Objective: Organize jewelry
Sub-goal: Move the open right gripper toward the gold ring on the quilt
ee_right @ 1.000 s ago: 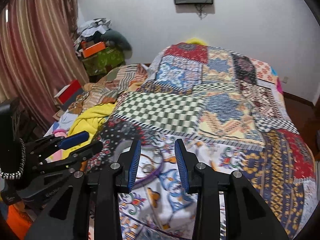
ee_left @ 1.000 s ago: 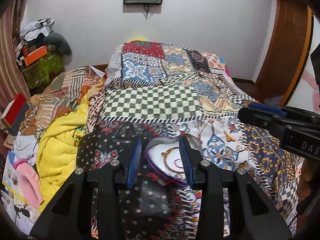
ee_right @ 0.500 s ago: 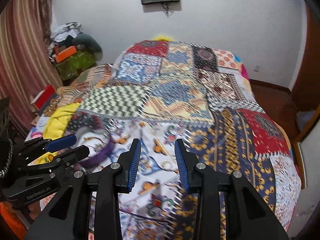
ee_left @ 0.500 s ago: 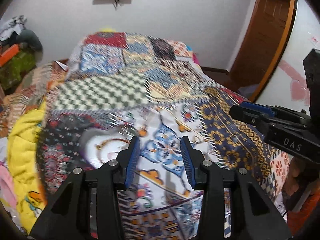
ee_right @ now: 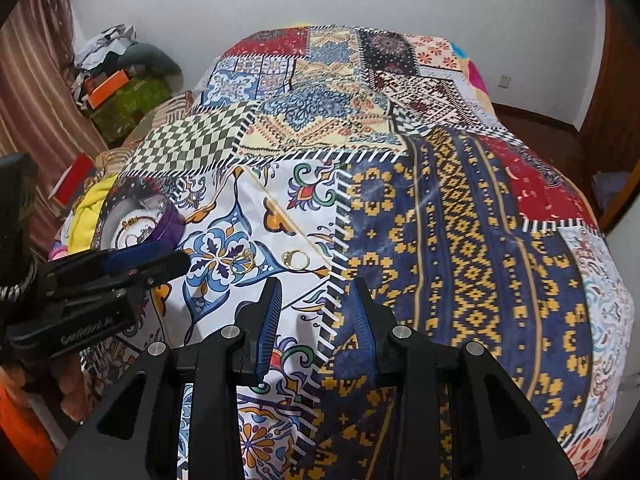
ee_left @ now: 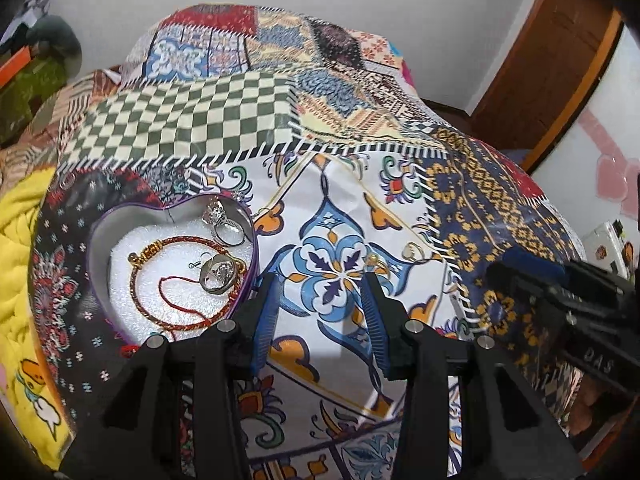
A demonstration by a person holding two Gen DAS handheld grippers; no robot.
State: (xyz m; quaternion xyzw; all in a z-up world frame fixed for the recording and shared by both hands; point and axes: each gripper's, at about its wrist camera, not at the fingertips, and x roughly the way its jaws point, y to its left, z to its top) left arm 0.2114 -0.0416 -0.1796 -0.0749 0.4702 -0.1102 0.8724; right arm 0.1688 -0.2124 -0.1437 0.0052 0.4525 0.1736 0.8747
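Note:
A purple heart-shaped box lies open on the patchwork bedspread, left of my left gripper. On its white foam lie a red cord bracelet and two silver rings. Two gold rings lie loose on the spread: one and another just beyond my left gripper's right finger. In the right wrist view they lie ahead-left of my right gripper, and the box is far left. Both grippers are open and empty.
The patchwork bedspread covers the whole bed. A yellow blanket and piled clothes lie at the left edge. A wooden door stands at the right. Boxes and bags sit in the far left corner.
Both grippers have swung right and dropped closer to the bedspread. The left gripper has moved off the heart box, which now lies to its left. Both stayed open.

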